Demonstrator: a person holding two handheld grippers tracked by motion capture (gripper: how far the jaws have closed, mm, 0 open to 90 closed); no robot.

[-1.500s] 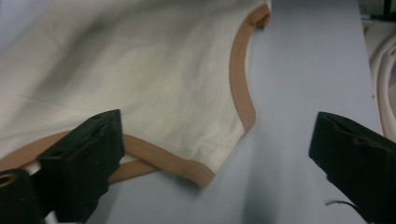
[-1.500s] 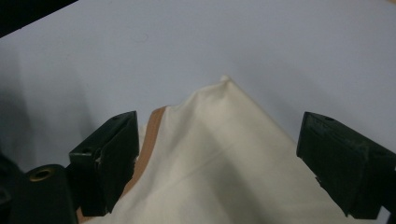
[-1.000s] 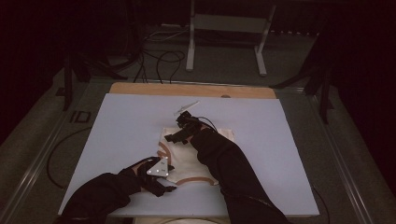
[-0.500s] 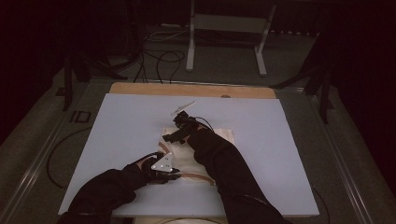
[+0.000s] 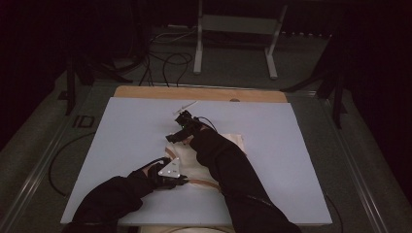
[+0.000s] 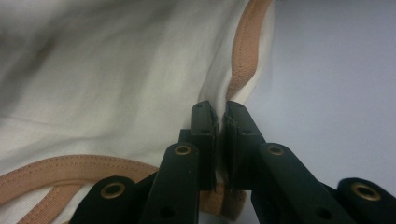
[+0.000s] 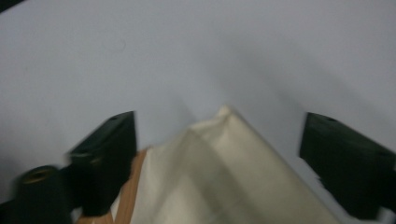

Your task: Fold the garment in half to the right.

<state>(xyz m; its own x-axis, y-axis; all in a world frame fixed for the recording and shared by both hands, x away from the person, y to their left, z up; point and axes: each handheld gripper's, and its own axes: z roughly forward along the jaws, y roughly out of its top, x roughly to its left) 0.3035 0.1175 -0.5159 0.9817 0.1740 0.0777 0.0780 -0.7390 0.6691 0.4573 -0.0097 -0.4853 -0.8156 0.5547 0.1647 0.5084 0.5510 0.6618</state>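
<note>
A cream garment [image 5: 237, 141] with tan trim lies on the pale table [image 5: 301, 160], near its front middle. My left gripper [image 5: 180, 178] sits at the garment's near left edge under a grey plate. In the left gripper view its jaws [image 6: 218, 111] are shut on a fold of the garment [image 6: 116, 70] beside the tan trim [image 6: 245, 51]. My right gripper [image 5: 174, 136] is at the garment's far left end. In the right gripper view it [image 7: 222, 125] stands wide open, with a peaked corner of the cloth [image 7: 224, 172] between the jaws, untouched by either.
A thin white strip [image 5: 185, 107] lies on the table beyond the right gripper. A wooden band [image 5: 204, 93] runs along the table's far edge. Beyond it, cables [image 5: 165, 58] and a metal stand [image 5: 233, 29] are on the floor.
The left gripper has shifted slightly forward and right along the garment's edge. The right gripper has edged a little left at the garment's far end.
</note>
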